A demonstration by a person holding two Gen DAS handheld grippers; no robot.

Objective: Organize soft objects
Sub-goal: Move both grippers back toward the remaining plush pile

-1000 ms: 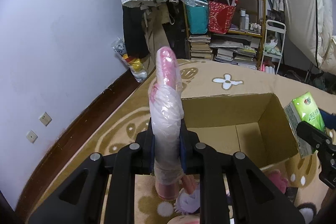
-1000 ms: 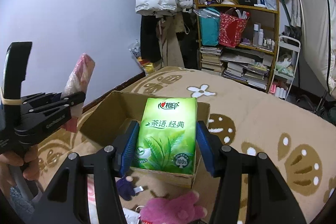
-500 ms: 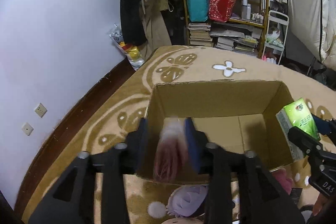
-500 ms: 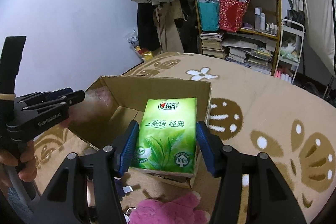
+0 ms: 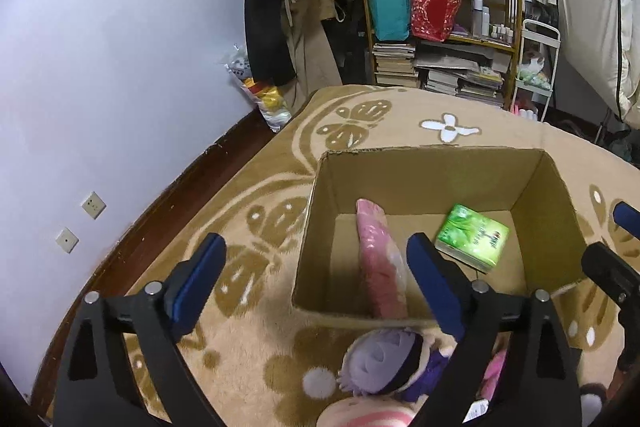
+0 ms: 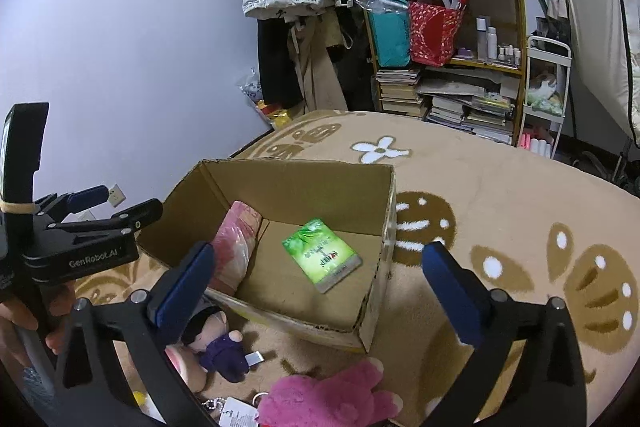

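An open cardboard box (image 5: 436, 173) (image 6: 300, 175) stands on the patterned carpet. Inside it lie a pink item wrapped in clear plastic (image 5: 378, 259) (image 6: 234, 245) along the left wall and a green tissue pack (image 5: 472, 237) (image 6: 322, 255) flat on the floor. My left gripper (image 5: 316, 267) hovers over the box's near left corner, jaws opening wide, nothing between them. My right gripper (image 6: 316, 275) hangs above the box's near side, jaws also opening, the tissue pack lying loose below. In the right wrist view the left gripper (image 6: 92, 227) shows in a hand at the left.
A purple-haired doll (image 5: 386, 361) (image 6: 218, 337) and a pink plush toy (image 6: 332, 397) lie on the carpet in front of the box. A shelf (image 5: 440, 7) with bags, books and bottles, hung coats and a white cart (image 6: 546, 87) stand against the far wall.
Both grippers opened. The pink wrapped item dropped from the left gripper into the box, and the green tissue pack fell from the right gripper onto the box floor.
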